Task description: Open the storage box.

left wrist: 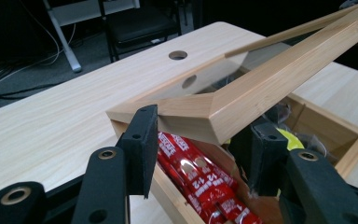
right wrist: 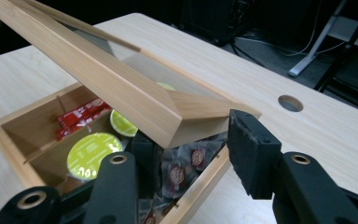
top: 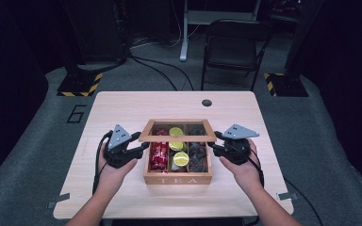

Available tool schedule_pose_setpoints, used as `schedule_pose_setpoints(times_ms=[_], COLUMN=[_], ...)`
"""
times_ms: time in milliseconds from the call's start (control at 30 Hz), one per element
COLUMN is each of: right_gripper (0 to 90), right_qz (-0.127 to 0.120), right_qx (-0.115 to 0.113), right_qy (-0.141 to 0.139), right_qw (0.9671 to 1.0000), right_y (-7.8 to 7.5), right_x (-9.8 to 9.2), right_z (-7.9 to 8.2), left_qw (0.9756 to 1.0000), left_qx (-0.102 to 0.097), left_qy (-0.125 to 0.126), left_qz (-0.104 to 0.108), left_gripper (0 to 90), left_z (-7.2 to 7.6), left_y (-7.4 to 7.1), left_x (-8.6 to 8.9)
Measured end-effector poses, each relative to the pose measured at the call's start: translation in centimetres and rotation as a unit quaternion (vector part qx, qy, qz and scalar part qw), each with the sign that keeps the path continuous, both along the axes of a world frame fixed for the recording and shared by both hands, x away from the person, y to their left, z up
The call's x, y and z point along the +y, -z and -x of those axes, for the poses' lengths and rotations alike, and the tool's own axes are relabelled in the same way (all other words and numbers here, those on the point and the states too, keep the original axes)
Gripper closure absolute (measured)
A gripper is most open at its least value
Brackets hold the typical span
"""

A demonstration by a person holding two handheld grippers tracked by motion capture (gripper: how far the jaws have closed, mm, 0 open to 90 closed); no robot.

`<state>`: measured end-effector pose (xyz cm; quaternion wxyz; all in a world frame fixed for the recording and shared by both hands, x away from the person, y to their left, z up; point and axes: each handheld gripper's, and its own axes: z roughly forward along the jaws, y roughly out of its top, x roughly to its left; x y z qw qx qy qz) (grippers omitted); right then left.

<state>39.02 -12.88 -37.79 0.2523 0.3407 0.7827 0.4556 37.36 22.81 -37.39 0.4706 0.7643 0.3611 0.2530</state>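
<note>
A wooden tea box marked TEA stands at the middle of the table. Its glass-paned lid is tilted up at the front, hinged at the back. My left gripper is shut on the lid's front left corner, and my right gripper is shut on its front right corner. Under the lid lie red packets in the left compartment, green-topped capsules in the middle one and dark packets in the right one.
The light wooden table has a round cable hole near its far edge. Beyond it stand a black folding chair and stand bases with yellow-black tape. Bare tabletop lies on both sides of the box.
</note>
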Motion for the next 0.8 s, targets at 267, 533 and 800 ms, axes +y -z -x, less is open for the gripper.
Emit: schedule_pose_setpoints(times_ms=[267,533,800], right_gripper=[54.2,56.9,57.5], right_qz=[-0.021,-0.014,-0.015], right_qx=[-0.006,-0.011,-0.014], right_qy=[0.008,0.021,0.026], right_qw=[0.9997,0.9996,0.9994], right_y=[-1.1,-1.6,-2.2], right_x=[0.2,0.5,0.7], right_z=[-1.3,-2.1,-2.8], left_qw=[1.0000,0.9999,0.9998], left_qx=[0.004,0.006,-0.001], left_qy=[-0.003,-0.005,-0.004], left_qz=[0.007,0.012,0.022], left_gripper=[53.4,55.0,55.8], left_z=[-1.2,-2.3,-3.4], left_y=[-1.3,-1.9,-1.8], left_x=[0.1,0.1,0.5])
